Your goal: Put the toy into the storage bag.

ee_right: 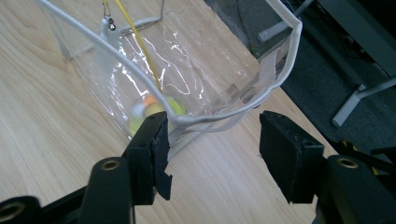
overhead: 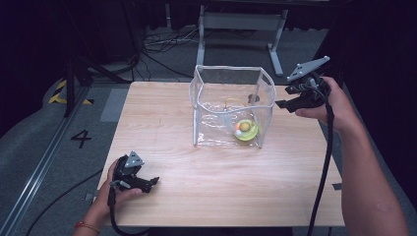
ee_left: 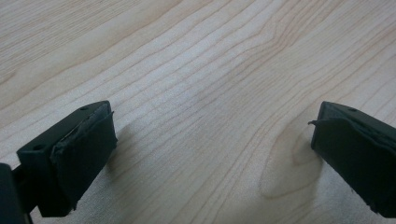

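Black padded jaws; wood-grain table (ee_left: 201,70); clear boxy plastic bag (overhead: 231,105).

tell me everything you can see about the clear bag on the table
The clear bag is a boxy, see-through soft plastic pouch with pale grey edge trim. It stands upright and open-topped on the wooden table, toward the far side. Its walls are wrinkled and glossy. Inside, on the bottom, lies a yellow-green toy with orange and white bits. A thin yellow cord hangs in it. Neither gripper touches it.

Clear bag (overhead: 231,105) on bench (overhead: 162,128), just ahead of right gripper's (overhead: 284,103) jaws; toy (overhead: 245,130) inside; left gripper (overhead: 155,182) well apart.
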`<state>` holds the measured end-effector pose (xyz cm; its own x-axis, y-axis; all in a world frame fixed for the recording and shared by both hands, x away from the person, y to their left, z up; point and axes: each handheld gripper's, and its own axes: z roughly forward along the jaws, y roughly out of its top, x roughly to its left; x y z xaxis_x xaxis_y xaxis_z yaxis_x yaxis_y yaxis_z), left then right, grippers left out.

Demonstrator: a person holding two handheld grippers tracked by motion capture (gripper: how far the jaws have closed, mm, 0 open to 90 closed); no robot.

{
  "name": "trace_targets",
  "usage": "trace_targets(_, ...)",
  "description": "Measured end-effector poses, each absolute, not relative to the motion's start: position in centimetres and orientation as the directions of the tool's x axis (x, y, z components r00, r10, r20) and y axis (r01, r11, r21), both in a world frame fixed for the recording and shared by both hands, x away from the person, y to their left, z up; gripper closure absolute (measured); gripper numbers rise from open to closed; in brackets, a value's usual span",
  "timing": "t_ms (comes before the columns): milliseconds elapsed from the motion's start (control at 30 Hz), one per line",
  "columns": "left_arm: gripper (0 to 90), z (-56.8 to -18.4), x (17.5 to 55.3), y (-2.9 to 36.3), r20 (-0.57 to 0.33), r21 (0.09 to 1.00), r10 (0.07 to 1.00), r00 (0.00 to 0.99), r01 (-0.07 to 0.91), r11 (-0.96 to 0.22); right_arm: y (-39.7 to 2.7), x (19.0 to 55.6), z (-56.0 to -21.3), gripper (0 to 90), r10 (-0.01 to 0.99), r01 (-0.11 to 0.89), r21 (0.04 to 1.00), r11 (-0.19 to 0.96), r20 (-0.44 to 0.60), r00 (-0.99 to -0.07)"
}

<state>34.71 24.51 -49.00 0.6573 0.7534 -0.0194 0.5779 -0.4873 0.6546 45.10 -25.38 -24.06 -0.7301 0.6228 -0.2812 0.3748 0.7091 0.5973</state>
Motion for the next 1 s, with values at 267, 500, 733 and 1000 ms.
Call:
trace_targets(267,0.3,-49.0,34.7,24.5,-0.02,0.656,0.754,0.657,0.577,-0.486,-26.9,43.8,-24.8,36.3,0.638,0.376,0.613,0.695,-0.285,-0.715)
trace_targets(500,0.3,-49.0,34.7,24.5,-0.02,0.655,0.754,0.657,0.578,-0.487,-28.4,42.7,-25.9,34.9,0.648,0.377,0.622,0.686,-0.286,-0.706)
trace_targets(733,0.3,-49.0,34.7,24.5,-0.019,0.655,0.754,0.657,0.578,-0.487,-29.1,41.9,-27.3,34.1,0.643,0.395,0.591,0.704,-0.294,-0.707)
trace_targets(1000,0.3,-49.0,34.7,24.5,-0.018,0.655,0.754,0.657,0.577,-0.488,-29.6,40.8,-30.0,32.6,0.627,0.406,0.547,0.732,-0.307,-0.716)
